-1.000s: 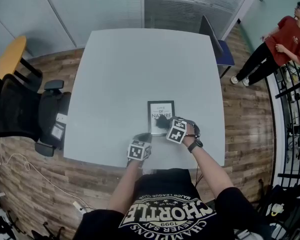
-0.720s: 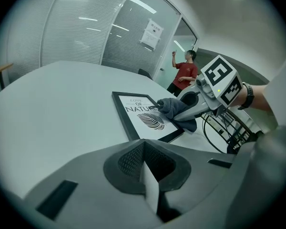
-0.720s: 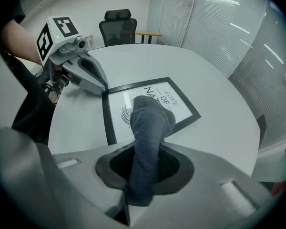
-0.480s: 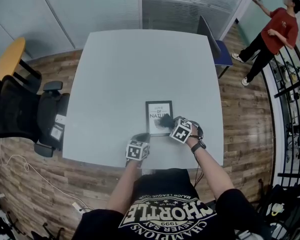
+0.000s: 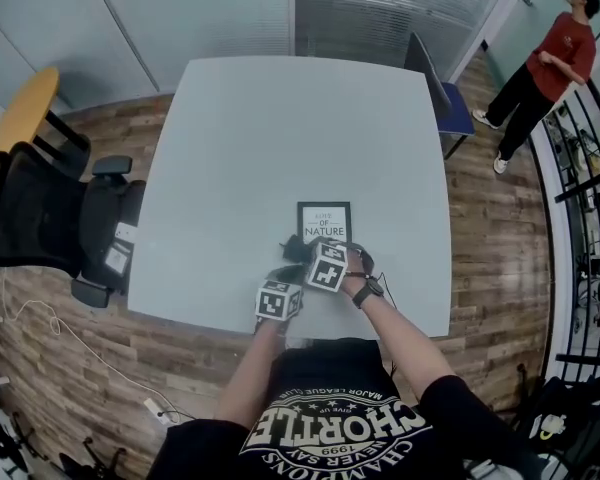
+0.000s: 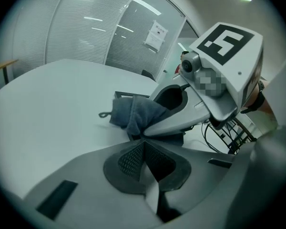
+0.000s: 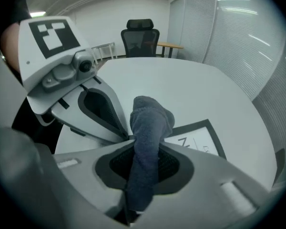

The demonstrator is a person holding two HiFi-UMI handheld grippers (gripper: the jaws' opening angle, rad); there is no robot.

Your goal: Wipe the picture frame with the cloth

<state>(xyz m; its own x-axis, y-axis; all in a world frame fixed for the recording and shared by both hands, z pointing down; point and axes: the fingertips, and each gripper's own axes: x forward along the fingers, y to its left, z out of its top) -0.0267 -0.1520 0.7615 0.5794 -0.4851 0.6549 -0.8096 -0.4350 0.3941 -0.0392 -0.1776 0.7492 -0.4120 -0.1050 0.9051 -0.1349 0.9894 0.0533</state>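
The black picture frame (image 5: 324, 224) with a white print lies flat on the pale table (image 5: 280, 128), near its front edge. My right gripper (image 5: 300, 249) is shut on a dark blue-grey cloth (image 7: 148, 123), which bunches out past its jaws at the frame's near left corner (image 7: 196, 136). From the left gripper view the cloth (image 6: 135, 114) hangs off the right gripper's tips just above the table. My left gripper (image 5: 285, 276) sits just behind and left of the right one. Its jaws (image 6: 143, 146) are shut with nothing between them.
A black office chair (image 5: 50, 223) stands at the table's left side, with a wooden desk top (image 5: 20, 113) beyond it. A blue chair (image 5: 442, 98) is at the far right corner. A person in a red shirt (image 5: 550, 63) stands on the wooden floor at far right.
My right gripper has carried the cloth left and nearer, from the frame's lower part to its near left corner. The left gripper has stayed put. The person in red shifted.
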